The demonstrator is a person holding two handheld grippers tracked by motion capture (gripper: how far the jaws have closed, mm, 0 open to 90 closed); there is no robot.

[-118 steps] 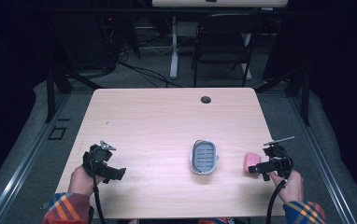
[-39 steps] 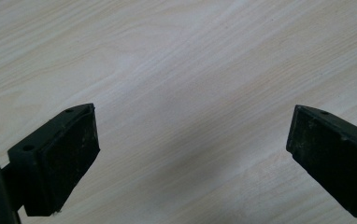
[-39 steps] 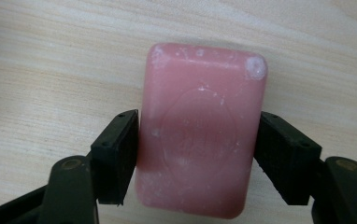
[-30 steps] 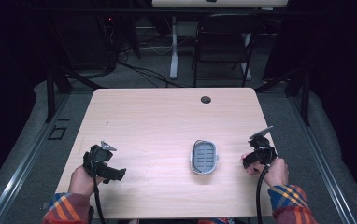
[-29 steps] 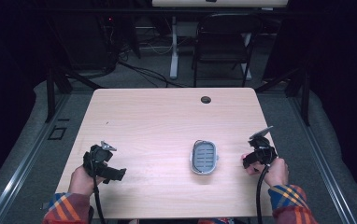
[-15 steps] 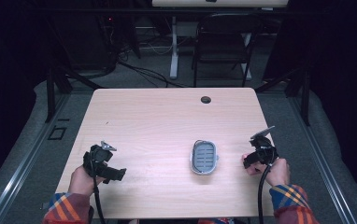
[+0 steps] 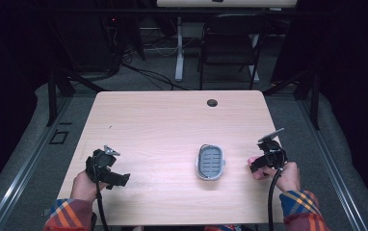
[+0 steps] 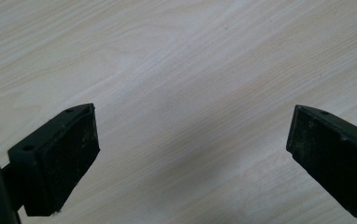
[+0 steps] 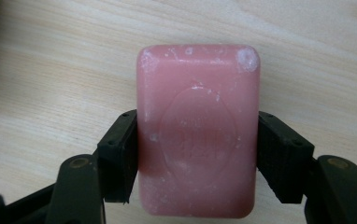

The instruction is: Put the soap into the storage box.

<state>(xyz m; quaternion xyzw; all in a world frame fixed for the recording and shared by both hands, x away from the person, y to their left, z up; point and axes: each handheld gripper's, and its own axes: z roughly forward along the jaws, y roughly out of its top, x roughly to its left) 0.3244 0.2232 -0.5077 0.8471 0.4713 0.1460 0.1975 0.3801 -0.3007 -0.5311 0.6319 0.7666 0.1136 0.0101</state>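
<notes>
soap gripped, dish unfilled

my right gripper point(image 9: 196, 154) clamps a pink soap bar point(image 9: 197, 130) by its long sides, both pads pressing on it, over the table point(image 7: 163, 125) near the right edge. the grey soap dish point(image 7: 210, 162) sits just left of that hand, showing only its slotted insert; the bar is apart from it. my left gripper point(image 8: 190, 154) rests at the near left, jaws spread wide over bare wood.
</notes>
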